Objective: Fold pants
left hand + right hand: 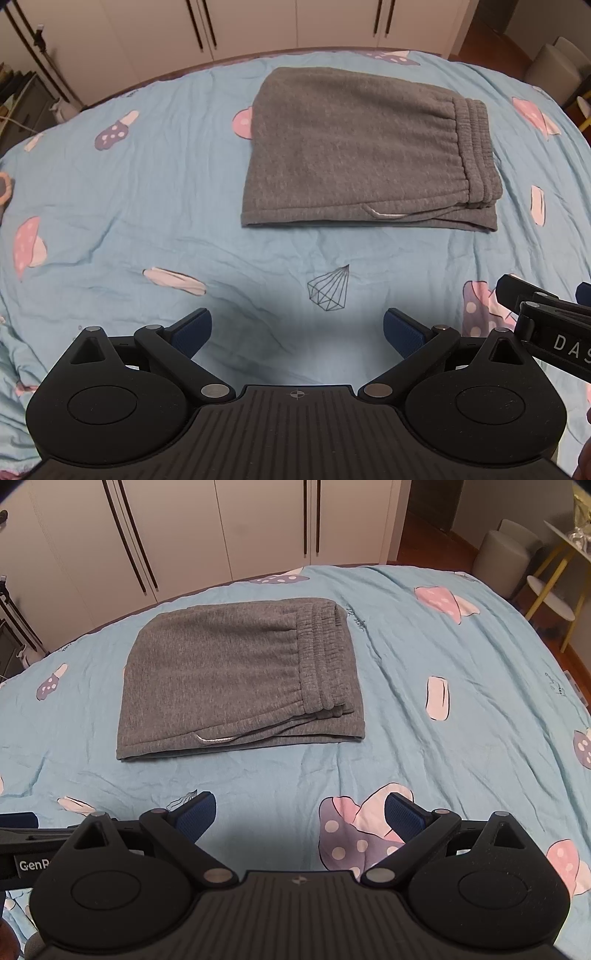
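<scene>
Grey sweatpants (354,147) lie folded in a flat rectangle on the blue bedsheet (147,199), the elastic waistband stacked at the right end and a white drawstring showing at the near edge. They also show in the right wrist view (229,679). My left gripper (297,328) is open and empty, held above the sheet well short of the pants. My right gripper (300,812) is open and empty, also short of the pants. Part of the right gripper (546,321) shows at the right edge of the left wrist view.
The sheet (443,760) has mushroom prints and wrinkles. White wardrobe doors (221,528) stand behind the bed. A grey stool (506,557) and a yellow-legged side table (554,590) stand to the right.
</scene>
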